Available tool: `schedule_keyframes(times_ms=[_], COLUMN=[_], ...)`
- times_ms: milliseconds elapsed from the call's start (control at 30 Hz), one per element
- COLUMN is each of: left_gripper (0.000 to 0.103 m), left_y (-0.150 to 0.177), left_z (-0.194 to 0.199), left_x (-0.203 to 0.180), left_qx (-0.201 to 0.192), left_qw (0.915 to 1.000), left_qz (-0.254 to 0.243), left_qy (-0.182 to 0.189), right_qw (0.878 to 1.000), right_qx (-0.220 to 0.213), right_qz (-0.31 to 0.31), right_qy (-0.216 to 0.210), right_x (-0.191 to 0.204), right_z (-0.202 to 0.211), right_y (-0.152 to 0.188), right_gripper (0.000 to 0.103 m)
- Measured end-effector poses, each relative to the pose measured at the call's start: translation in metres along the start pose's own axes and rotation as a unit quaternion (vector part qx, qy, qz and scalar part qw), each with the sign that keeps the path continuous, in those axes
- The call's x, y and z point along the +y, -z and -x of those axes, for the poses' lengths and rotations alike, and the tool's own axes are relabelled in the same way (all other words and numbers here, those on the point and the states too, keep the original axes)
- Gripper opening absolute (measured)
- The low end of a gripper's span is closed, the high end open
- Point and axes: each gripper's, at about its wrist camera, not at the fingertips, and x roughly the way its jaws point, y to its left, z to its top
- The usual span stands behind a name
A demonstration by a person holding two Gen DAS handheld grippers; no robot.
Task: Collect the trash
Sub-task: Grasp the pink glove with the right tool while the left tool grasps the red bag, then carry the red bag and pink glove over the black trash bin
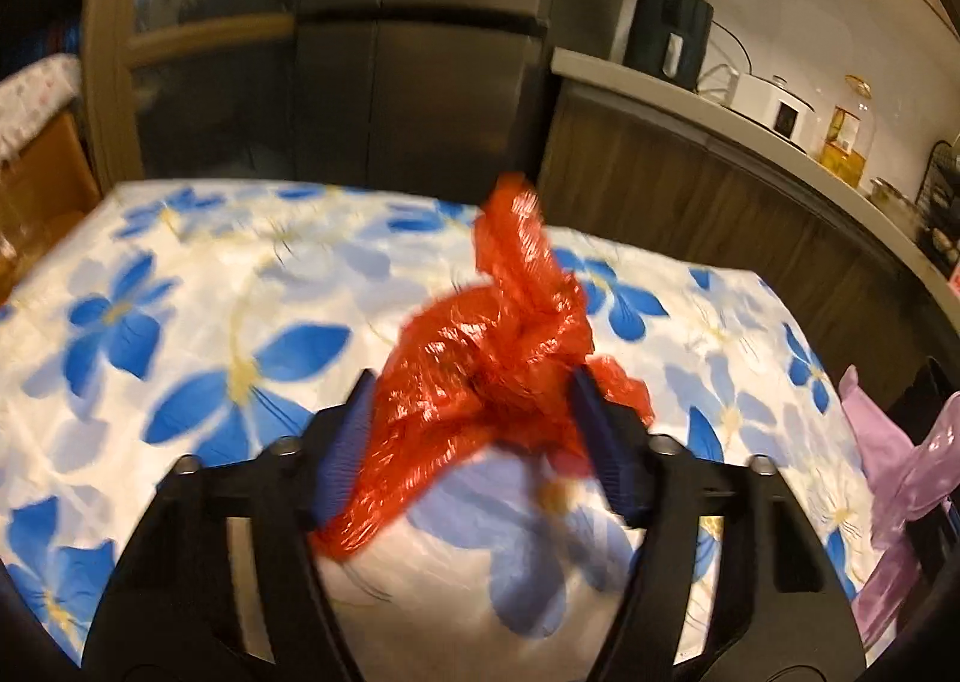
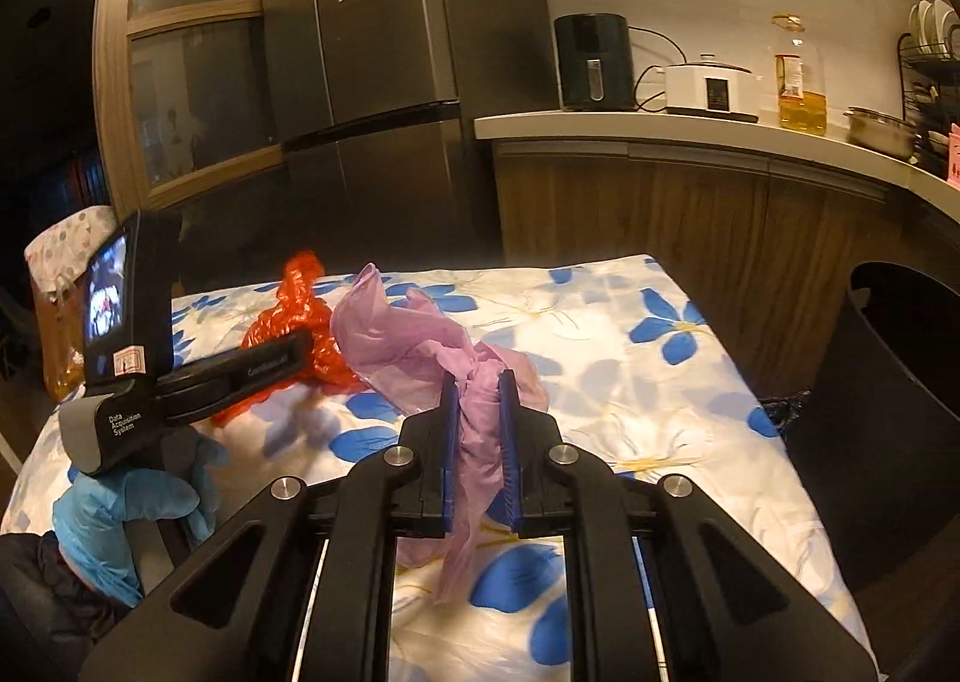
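A crumpled red plastic bag [image 1: 480,370] sits between the blue pads of my left gripper [image 1: 471,400], which is closed on it just above the flowered tablecloth [image 1: 180,322]. My right gripper [image 2: 477,388] is shut on a crumpled pale purple plastic bag [image 2: 414,340] and holds it above the table. In the right wrist view the left gripper [image 2: 300,352] and the red bag [image 2: 288,316] lie to the left of the purple bag. The purple bag also shows at the right edge of the left wrist view [image 1: 900,472].
A black trash bin [image 2: 888,382] stands at the table's right side. Behind the table are a steel fridge [image 2: 372,100] and a wooden counter [image 2: 660,130] with an air fryer, cooker and oil bottle. A chair stands at the left.
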Motion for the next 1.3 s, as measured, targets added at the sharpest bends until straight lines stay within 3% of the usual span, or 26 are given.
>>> schedule_keyframes(times_ms=[100,133,233,400,733,1000,1300], left_gripper=[0.031,0.017,0.001,0.001,0.001,0.001,0.001], left_y=[0.003,0.005,0.011,0.020,0.048,0.053,0.053], left_z=[-0.004,-0.004,0.002,0.034,0.114,0.147,0.161], left_x=[0.003,0.003,0.004,0.009,-0.013,-0.053,-0.123], left_qx=[0.009,0.011,0.011,-0.016,-0.061,-0.075,-0.086], left_qw=[0.9999,0.9999,0.9999,0.9993,0.9979,0.9963,0.9910], left_qz=[0.005,0.005,0.010,0.033,0.012,-0.012,-0.052], left_qy=[0.006,0.004,0.001,0.005,0.018,0.039,0.088], right_qw=[1.000,1.000,1.000,1.000,0.999,0.997,0.992], right_qx=[-0.001,-0.001,-0.006,-0.017,-0.038,-0.060,-0.080], right_qz=[-0.001,-0.001,-0.004,-0.010,-0.022,-0.030,-0.051], right_qy=[0.003,0.004,0.007,0.016,0.027,0.042,0.081], right_x=[-0.006,-0.008,-0.013,-0.024,-0.042,-0.060,-0.104], right_z=[0.004,0.006,0.014,0.031,0.068,0.100,0.128], right_y=[0.001,0.001,0.000,-0.003,-0.004,-0.005,-0.008], right_gripper=[0.013,0.013,0.013,0.013,0.013,0.013,0.013])
